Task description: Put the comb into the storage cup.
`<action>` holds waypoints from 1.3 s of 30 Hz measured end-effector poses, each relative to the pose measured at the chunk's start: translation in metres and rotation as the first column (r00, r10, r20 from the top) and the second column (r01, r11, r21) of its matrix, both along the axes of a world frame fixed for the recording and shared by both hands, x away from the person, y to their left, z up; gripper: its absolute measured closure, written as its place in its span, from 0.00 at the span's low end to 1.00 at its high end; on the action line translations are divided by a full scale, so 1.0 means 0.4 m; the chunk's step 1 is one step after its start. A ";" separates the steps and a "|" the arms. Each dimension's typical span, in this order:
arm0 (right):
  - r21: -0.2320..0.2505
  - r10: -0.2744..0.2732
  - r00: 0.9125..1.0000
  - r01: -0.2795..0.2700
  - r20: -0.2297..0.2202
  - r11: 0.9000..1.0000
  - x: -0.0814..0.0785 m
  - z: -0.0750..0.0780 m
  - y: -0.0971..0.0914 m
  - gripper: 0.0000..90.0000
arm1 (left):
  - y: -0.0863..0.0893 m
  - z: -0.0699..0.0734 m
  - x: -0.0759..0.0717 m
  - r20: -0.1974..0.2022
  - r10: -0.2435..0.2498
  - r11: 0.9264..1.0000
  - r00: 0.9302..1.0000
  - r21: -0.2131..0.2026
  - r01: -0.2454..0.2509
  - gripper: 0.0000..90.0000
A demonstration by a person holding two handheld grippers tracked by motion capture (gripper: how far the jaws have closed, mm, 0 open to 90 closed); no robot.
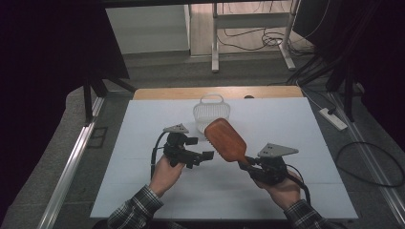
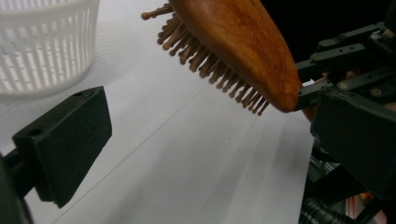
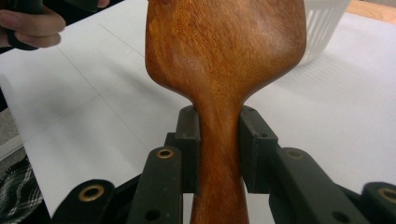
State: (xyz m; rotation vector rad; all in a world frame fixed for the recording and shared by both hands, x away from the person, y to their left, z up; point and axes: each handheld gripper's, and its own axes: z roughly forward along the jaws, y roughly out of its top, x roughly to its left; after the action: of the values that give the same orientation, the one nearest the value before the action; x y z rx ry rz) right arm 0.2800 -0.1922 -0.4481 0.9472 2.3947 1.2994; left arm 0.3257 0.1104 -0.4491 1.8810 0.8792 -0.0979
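A brown wooden hairbrush (image 1: 225,139) hangs above the white board, its head pointing toward the far side. My right gripper (image 1: 246,162) is shut on its handle; in the right gripper view both pads (image 3: 188,140) press the narrow neck of the brush (image 3: 224,46). My left gripper (image 1: 200,149) stands open just left of the brush head, with nothing between its jaws. In the left gripper view the brush (image 2: 238,42) shows its bristles pointing down, ahead of my left gripper (image 2: 210,140). A white slatted basket (image 1: 211,113) stands behind the brush.
The white board (image 1: 267,191) covers a wooden table (image 1: 157,93). The basket (image 2: 44,46) sits close to the far edge. A power strip (image 1: 333,119) and cables lie on the floor at the right. A white frame's legs (image 1: 215,43) stand beyond the table.
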 end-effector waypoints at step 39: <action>0.053 0.136 0.990 -0.137 0.037 0.989 -0.025 -0.008 0.052 0.80 | -0.015 -0.006 0.027 -0.200 -0.086 0.968 0.976 -0.247 0.035 0.37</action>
State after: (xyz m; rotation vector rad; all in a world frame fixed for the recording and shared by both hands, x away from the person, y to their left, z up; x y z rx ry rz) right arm 0.2698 -0.1714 -0.4514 0.7814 2.4474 1.4247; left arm 0.3367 0.1044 -0.4514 1.6880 0.9070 -0.4294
